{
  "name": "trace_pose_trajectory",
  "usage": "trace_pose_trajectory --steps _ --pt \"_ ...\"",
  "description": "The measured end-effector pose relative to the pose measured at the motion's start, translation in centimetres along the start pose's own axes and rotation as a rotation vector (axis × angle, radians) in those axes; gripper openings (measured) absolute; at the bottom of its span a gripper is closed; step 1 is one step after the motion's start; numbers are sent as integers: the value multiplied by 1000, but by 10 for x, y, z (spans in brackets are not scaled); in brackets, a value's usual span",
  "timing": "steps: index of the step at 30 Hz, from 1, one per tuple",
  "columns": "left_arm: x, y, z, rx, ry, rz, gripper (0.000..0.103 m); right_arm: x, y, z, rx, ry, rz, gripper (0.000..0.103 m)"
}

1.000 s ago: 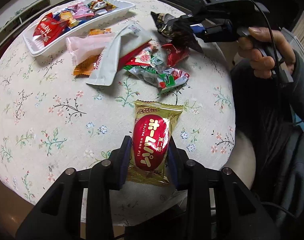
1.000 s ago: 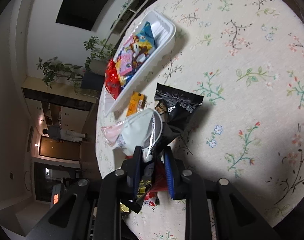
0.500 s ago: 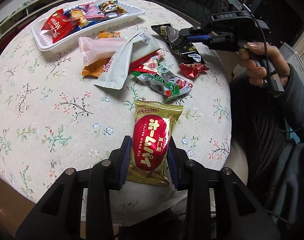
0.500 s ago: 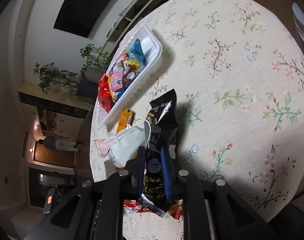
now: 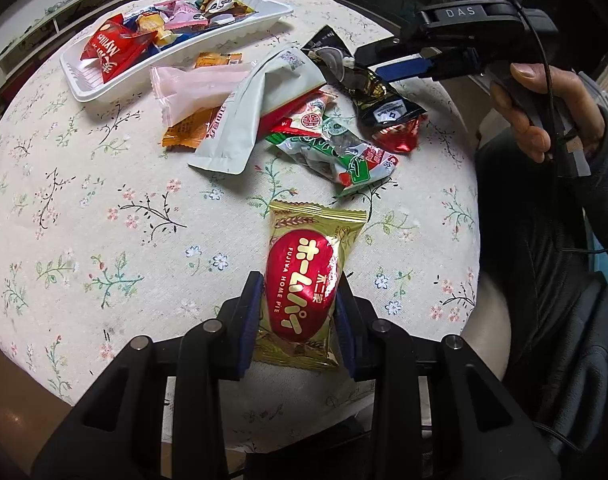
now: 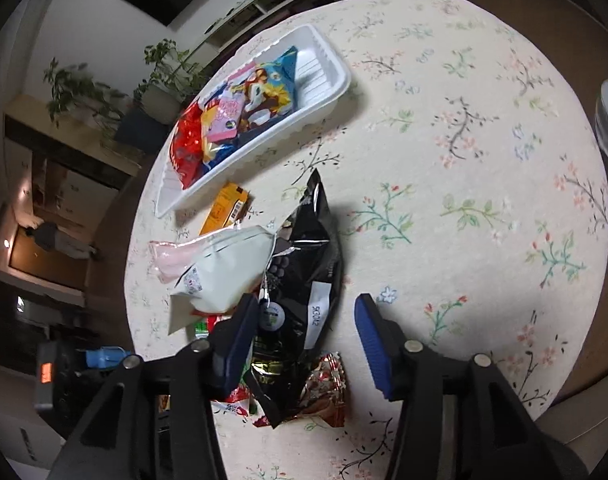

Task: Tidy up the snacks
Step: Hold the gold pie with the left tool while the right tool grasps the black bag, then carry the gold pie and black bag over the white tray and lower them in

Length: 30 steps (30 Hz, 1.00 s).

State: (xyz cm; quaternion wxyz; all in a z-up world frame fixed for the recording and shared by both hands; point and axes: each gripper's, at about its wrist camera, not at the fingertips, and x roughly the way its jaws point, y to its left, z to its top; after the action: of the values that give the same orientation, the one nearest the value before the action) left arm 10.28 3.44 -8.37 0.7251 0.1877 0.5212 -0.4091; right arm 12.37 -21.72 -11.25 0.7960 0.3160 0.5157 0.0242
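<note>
So, going left to right: we've got the white tray (image 5: pixel 83 92) at the far left of the table (image 5: pixel 103 200), already stuffed with packets. Only a red one (image 5: pixel 111 54) reads, something like "Myllies"; the rest overlap too much to tell apart. Right of it sits the loose pile: a pink packet (image 5: pixel 191 88) over an orange one (image 5: pixel 187 132) that's mostly buried, then a white pouch (image 5: pixel 255 116) whose print is too small for us to read. Under its edge there's a red-and-green wrapper (image 5: pixel 336 152), crumpled, lettering unreadable.

Front and centre, our left gripper (image 5: pixel 297 312) is clenched on the gold pie packet (image 5: pixel 304 280), pads pressing both its sides. That one's clear: "FUJIYA HOME PIE" plus Japanese script.

Further right, the black bag (image 6: pixel 304 292) lies on the pile with a small red foil packet (image 6: pixel 328 392) poking out underneath. Our right gripper (image 6: pixel 306 334) is opening around it, pads off the bag. It reads "DAS" in the left view. The hand (image 5: pixel 544 112) holding it is partly cut off by the sleeve (image 5: pixel 600 184).
</note>
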Motion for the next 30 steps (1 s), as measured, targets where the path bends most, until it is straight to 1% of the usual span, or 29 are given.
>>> trace_pose_trajectory --steps 2,4,6,8,10,11,13,15,16,18,22,30 --pt "0 0 1 -2 -3 -2 31 3 7 0 -19 11 -7 54" --pt "0 1 2 -8 -9 -6 31 7 14 0 -32 21 2 57" --pt "0 2 1 -12 -9 -12 31 9 19 -2 -59 18 -16 58" --pt "1 2 1 -10 -4 -10 31 13 24 -5 -95 20 -62 57" --pt "1 2 1 -10 -2 -9 31 20 20 -7 -93 45 -84 56" --pt "1 3 1 -12 -1 -10 31 20 19 -8 -99 38 -87 52" --pt "2 4 1 -16 -1 -12 31 19 19 -7 -125 25 -110 46" --pt "3 6 2 -19 -1 -11 31 19 18 -6 -142 20 -125 32" --pt "3 6 2 -19 -2 -11 31 19 17 -5 -150 16 -133 27" --pt "3 6 2 -18 -2 -8 31 18 12 -5 -143 13 -115 24" --pt "1 5 2 -19 -10 -4 31 16 4 -3 -112 -5 -71 23" --pt "-12 10 -3 -57 -50 -11 31 -14 -1 1 -72 -93 14 22"
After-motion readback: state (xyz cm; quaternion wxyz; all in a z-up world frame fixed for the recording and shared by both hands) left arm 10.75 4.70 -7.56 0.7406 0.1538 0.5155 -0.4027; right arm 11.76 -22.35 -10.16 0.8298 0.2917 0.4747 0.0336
